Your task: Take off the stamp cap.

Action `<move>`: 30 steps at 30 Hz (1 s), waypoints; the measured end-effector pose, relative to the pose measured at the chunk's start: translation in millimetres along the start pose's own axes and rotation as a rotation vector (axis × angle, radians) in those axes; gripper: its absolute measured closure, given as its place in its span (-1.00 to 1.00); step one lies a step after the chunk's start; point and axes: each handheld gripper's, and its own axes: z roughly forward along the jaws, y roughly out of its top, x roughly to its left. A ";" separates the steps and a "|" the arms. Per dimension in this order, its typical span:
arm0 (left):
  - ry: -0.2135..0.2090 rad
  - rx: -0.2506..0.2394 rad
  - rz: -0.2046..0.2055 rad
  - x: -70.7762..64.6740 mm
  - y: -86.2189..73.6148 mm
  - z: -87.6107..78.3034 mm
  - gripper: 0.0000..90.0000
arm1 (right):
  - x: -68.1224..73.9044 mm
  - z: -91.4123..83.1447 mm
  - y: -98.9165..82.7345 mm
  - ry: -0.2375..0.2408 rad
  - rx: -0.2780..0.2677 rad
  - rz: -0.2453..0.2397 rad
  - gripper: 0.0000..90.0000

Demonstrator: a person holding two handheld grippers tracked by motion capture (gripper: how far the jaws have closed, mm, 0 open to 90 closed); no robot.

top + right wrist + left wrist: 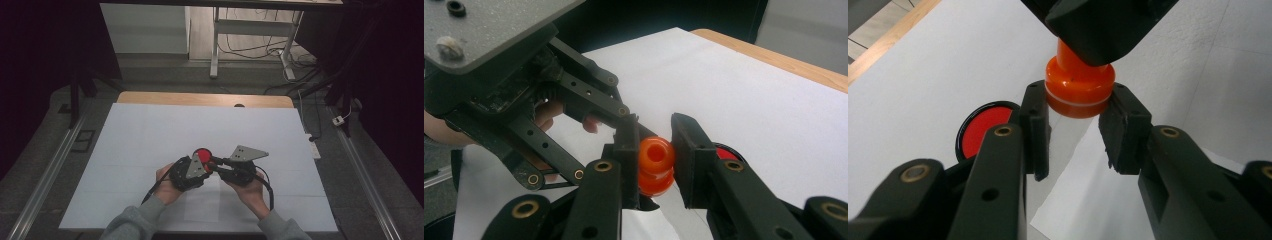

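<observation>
Tools, left (1075, 132) and right (654, 165), both clamped on one orange spool-shaped piece (1079, 90) (red disc (982, 130) on table beside).

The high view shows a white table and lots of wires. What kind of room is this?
Probably a lab or workshop. A white sheet covers a wooden table, loose cables trail over the floor beyond a metal desk frame, and dark curtains hang at the sides.

Beyond my wooden desk (150, 97) with its white paper cover (150, 135) lies a grey carpeted floor (165, 67). A white metal-legged table (215, 45) stands farther back, black cables (250, 50) tangled beneath it. Silver metal rails (47, 175) run along both sides. Dark curtains (40, 50) close in the edges.
</observation>
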 end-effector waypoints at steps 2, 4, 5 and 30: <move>-0.007 0.000 -0.001 0.4 -0.3 0.0 0.45 | -0.1 0.0 -0.2 0.001 -0.002 0.004 0.63; -0.007 -0.001 0.000 0.5 -0.5 -0.1 0.45 | -0.1 0.2 -0.8 0.002 -0.007 0.011 0.63; -0.007 -0.002 0.000 0.5 -0.4 -0.2 0.45 | -0.4 0.0 -0.7 0.003 -0.005 0.011 0.63; -0.006 0.024 -0.010 -0.1 -3.4 5.1 0.46 | 1.2 3.7 -4.4 -0.020 0.014 0.012 0.63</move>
